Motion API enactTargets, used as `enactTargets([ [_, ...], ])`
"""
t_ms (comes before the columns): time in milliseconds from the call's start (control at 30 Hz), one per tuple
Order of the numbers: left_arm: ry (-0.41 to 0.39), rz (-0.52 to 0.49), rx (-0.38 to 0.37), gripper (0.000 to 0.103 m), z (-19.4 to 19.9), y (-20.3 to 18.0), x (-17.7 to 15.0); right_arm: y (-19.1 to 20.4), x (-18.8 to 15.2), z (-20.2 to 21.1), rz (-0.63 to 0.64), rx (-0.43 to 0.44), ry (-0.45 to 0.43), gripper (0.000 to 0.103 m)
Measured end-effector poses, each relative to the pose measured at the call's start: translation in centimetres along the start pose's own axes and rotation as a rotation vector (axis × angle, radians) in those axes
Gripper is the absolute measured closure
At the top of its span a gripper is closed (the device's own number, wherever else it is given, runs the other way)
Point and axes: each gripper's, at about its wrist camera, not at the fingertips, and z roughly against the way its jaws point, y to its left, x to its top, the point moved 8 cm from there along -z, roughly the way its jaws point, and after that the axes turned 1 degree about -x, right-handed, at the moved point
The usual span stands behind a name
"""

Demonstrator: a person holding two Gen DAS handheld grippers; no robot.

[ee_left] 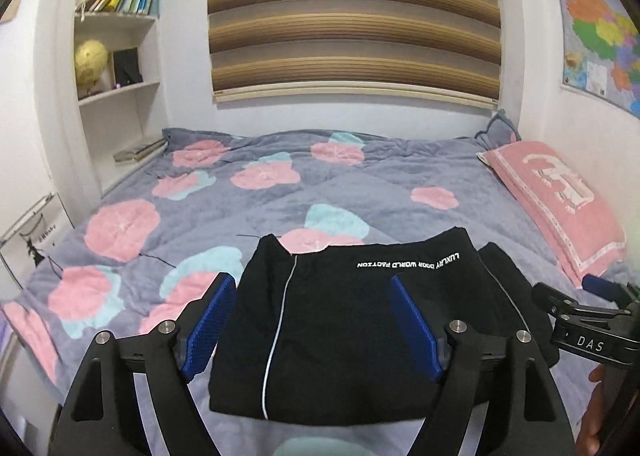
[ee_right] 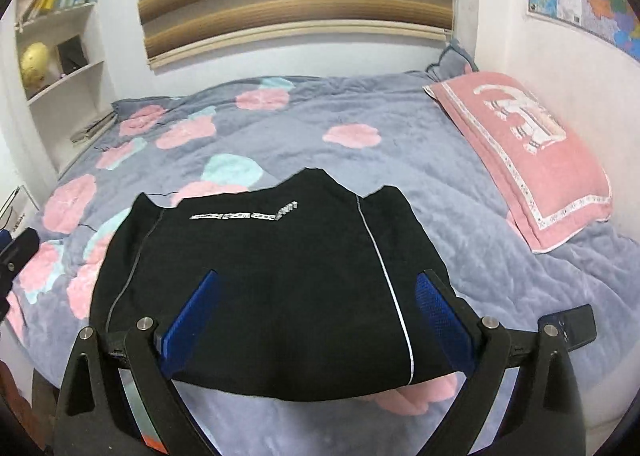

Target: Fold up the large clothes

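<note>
A black garment [ee_left: 340, 320] with white piping and white lettering lies folded into a compact rectangle on the bed; it also shows in the right wrist view [ee_right: 272, 296]. My left gripper [ee_left: 312, 320] is open, its blue pads spread wide above the garment's near part, holding nothing. My right gripper [ee_right: 316, 316] is open too, its blue pads spread over the garment's near edge, holding nothing. The right gripper's body shows at the right edge of the left wrist view [ee_left: 588, 320].
The bed is covered by a grey quilt [ee_left: 256, 199] with pink and teal flowers. A pink pillow [ee_right: 524, 159] lies at the right by the wall. White bookshelves [ee_left: 116, 55] stand at the left, a striped blind [ee_left: 352, 15] behind the bed.
</note>
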Motion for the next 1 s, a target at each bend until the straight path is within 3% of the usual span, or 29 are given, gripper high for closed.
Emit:
enactTargets([
  [333,-0.007,-0.004,-0.008,0.023,1.5,-0.6,-0.8,1.5,-0.6,1.4,0.048,-0.011,-0.004,0.004],
  [1000,0.026,-0.018,-0.017,0.023,1.0,-1.8,-2.0,1.6,-2.9,-0.8,0.071,-0.014,0.085,0.004],
])
